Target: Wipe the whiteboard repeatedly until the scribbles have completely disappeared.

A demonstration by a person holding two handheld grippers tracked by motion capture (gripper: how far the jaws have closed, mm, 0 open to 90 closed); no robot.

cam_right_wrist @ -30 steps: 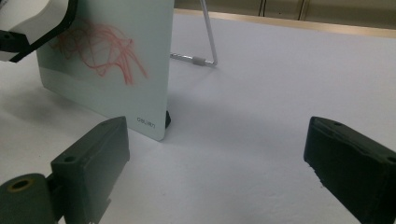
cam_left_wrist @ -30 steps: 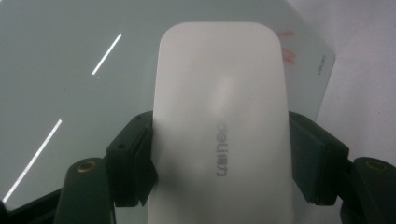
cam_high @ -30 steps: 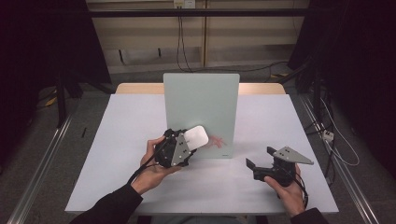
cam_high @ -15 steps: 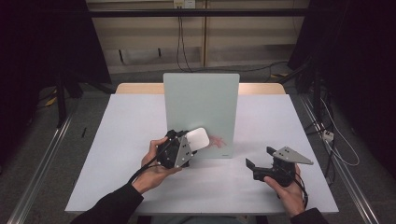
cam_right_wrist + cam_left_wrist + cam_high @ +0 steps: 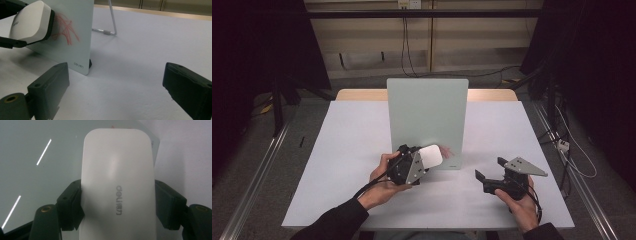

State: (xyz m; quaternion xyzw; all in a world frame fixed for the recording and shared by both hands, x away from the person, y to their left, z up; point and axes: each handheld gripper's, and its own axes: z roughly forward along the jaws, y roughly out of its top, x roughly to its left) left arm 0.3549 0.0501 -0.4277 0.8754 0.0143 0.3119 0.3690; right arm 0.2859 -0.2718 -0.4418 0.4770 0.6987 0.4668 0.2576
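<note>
From the high view, your left gripper is clamped on a white board eraser and holds it against the lower part of the pale green writing board, which stands upright near the middle of the white table; that placement suits wiping, since the marks sit low on the board's face. Your right gripper rests low over the table to the right of the board, well apart from it, jaws spread and carrying nothing; I judge it is parked there to stay clear of the wiping stroke. In the left gripper view, the eraser fills the space between the two black jaws, which press on its long sides near its lower half, so the grasp is firm and the upper end is free to meet the board behind it. In the right gripper view, the eraser shows its dark felt face turned to the board, touching or nearly touching it, just beside a tangle of red scribbles that remains to be wiped. The board leans on a wire stand behind it, so press lightly: in my judgement a hard push could tip or slide it.
</note>
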